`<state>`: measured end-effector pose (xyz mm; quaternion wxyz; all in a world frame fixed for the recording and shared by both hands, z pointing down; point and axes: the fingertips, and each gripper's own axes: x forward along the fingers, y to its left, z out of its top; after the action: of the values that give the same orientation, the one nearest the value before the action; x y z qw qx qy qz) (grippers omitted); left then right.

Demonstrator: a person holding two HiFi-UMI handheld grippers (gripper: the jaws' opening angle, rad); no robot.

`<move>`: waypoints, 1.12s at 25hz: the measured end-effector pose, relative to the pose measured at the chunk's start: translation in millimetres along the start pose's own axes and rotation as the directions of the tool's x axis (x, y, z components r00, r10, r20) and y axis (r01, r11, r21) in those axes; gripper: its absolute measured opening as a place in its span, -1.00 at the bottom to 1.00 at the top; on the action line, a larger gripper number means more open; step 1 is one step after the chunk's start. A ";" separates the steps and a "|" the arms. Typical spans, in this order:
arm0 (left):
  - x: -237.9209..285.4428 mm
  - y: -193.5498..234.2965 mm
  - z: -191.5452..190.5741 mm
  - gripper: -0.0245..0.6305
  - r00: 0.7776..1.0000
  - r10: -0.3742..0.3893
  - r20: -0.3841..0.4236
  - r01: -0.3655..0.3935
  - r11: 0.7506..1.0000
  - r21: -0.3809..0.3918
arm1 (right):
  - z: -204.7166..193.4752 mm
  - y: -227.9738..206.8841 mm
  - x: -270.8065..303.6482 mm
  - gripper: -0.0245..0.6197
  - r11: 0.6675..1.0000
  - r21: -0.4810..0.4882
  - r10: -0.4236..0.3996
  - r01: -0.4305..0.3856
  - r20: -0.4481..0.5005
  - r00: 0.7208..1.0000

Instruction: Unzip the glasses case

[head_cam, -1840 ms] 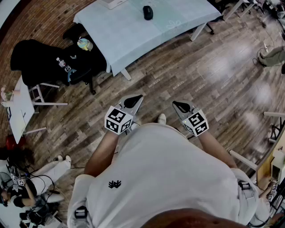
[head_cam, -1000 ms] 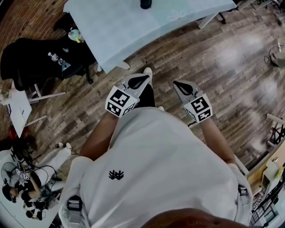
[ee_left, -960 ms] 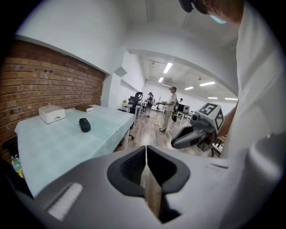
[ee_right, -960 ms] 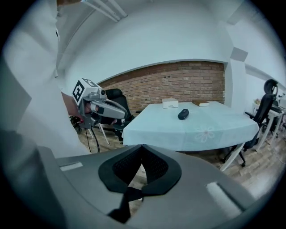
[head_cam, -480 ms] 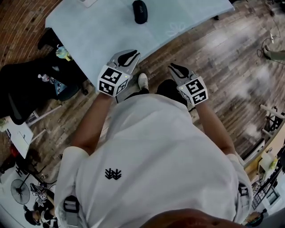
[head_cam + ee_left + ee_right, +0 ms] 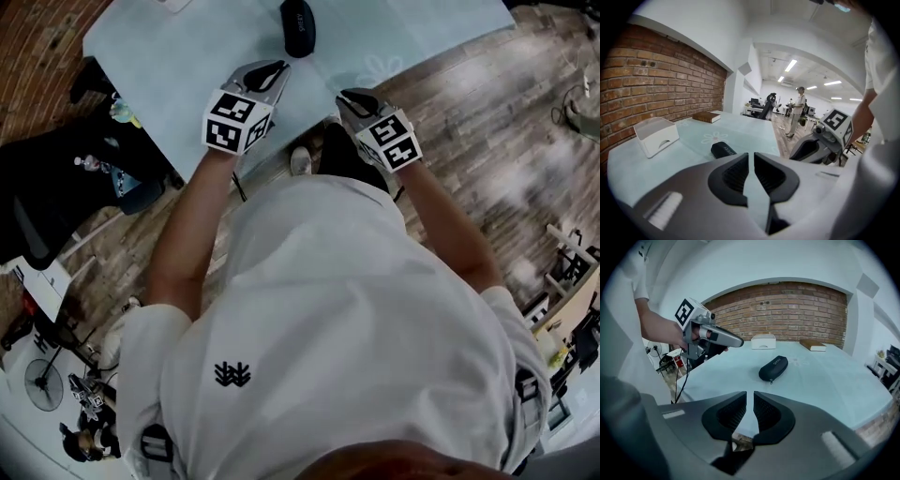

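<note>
While both tools hover, case lies untouched

Glasses case (image 6: 297, 25), black and closed, lies far on the pale bench (image 6: 187, 66). Left tool (image 6: 272, 67) and right tool (image 6: 349, 97) hang over the bench's near edge, short of the case; jaws of each a slim gap apart, nothing between.

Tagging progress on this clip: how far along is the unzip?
Done: nothing; the glasses case lies zipped shut on the table. In hand: the approach, left tool and right tool at the table's near edge, short of the case, jaws a slit apart, empty. Left: hold the case, catch the zip pull, run it round.
</note>
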<state>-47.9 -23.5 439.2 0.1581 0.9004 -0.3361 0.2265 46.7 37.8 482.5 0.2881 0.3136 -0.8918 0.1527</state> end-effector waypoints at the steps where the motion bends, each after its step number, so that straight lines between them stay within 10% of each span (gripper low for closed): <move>1: 10.7 7.9 3.1 -0.75 1.000 0.003 -0.013 -0.003 1.000 0.007 | 2.7 -7.7 8.9 -0.83 1.000 -0.003 0.006 -0.006 -0.001 1.000; 28: 136.1 78.6 -9.3 -0.75 0.974 0.017 -0.227 0.006 0.995 0.100 | -5.7 -64.5 144.5 -0.73 0.964 -0.193 0.143 -0.182 -0.201 0.969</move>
<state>-12.5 -149.0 527.4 0.1495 0.8743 -0.3067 0.3452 -1.3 -76.5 581.1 0.3878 0.1914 -0.8950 0.1092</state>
